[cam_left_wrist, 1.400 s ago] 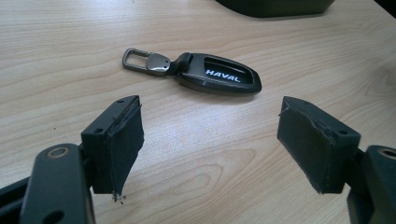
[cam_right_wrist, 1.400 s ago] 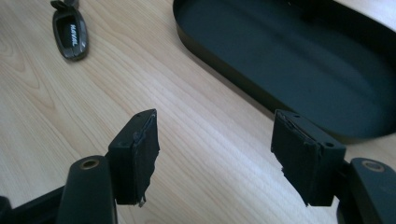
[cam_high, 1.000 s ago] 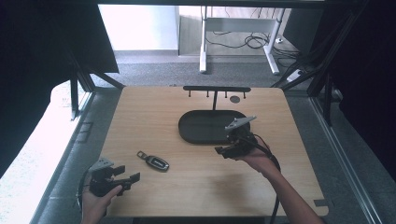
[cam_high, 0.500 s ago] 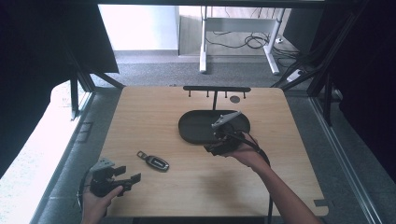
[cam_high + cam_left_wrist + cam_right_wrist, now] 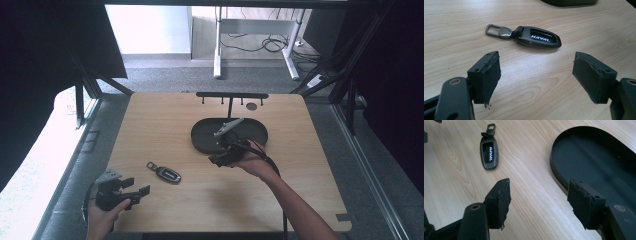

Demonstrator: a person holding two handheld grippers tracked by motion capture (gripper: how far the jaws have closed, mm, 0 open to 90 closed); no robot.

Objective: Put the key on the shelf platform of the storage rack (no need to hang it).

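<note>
A dark car key fob (image 5: 165,173) with a metal clip and white "HAVAL" lettering lies flat on the wooden table, left of centre. My left gripper (image 5: 137,186) rests at the table's near left corner. It is open, and the fob (image 5: 537,40) lies just beyond its pads with nothing between them. My right gripper (image 5: 217,159) hovers at the near left edge of a black oval tray (image 5: 202,131). It is open and empty too. Past its jaws the fob (image 5: 489,153) lies far left and the tray (image 5: 594,157) sits to the right.
A black T-shaped rack (image 5: 231,95) with small hooks stands at the table's far edge behind the tray. A small dark disc (image 5: 251,106) lies beside its post. Bare wood (image 5: 310,170) stretches right of the tray and along the near edge.
My right gripper has moved left across the tray toward its near left edge, closer to the fob. The left gripper and the fob have stayed put.
</note>
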